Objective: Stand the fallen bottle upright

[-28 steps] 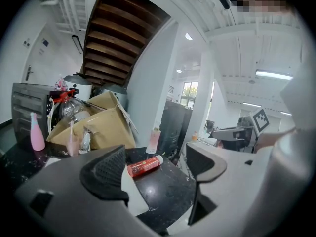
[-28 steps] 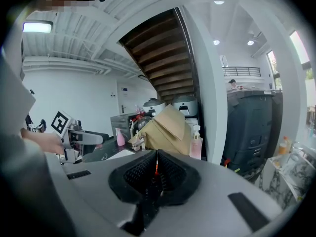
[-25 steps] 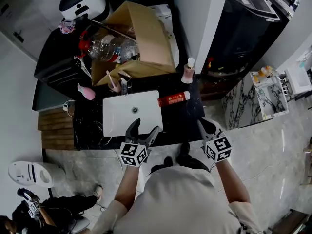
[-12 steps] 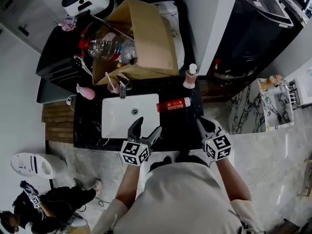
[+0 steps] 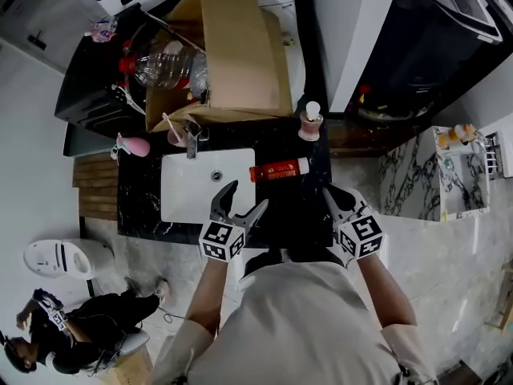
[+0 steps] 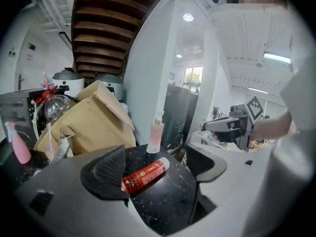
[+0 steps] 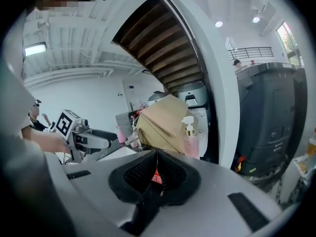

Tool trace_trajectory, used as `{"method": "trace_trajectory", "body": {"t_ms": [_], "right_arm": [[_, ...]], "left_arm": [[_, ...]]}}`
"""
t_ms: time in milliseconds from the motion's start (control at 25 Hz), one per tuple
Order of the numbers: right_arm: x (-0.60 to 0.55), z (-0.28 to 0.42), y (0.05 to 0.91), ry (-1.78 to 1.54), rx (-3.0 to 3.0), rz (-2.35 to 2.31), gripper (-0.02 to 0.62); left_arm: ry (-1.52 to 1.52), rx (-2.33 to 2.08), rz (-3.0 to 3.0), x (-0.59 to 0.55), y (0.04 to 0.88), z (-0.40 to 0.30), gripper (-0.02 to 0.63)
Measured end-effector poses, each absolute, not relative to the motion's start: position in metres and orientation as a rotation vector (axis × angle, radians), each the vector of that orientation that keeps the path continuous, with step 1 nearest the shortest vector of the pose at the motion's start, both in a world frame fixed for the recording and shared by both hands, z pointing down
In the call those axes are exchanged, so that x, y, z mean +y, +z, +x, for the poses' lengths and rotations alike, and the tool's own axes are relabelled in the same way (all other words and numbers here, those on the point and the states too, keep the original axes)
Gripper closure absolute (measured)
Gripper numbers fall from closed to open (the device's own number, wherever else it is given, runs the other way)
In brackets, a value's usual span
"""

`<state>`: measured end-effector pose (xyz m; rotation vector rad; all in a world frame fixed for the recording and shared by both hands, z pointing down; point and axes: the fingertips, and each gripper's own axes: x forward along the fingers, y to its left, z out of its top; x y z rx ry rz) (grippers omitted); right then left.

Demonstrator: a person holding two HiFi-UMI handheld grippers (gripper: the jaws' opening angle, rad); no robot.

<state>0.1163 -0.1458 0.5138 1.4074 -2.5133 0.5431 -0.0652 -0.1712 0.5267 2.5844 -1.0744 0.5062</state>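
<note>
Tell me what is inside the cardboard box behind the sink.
A large clear plastic bottle with a red cap shows in the open end of the cardboard box. Its flap covers the rest.

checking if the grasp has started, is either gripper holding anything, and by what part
Nothing is held. The left gripper is open, the right gripper is shut and empty, and the bottle lies untouched on the counter.
</note>
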Motion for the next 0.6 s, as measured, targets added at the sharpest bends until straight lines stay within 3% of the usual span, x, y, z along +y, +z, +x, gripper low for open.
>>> {"method": "trace_trajectory", "body": {"t_ms": [600], "right_arm": [[-0.167,0.153,0.562,0.68,-2.5,1.368,0.563]], "left_arm": [[0.923,-0.845,2.669,-0.217,0.595,-0.002,0.23]]}}
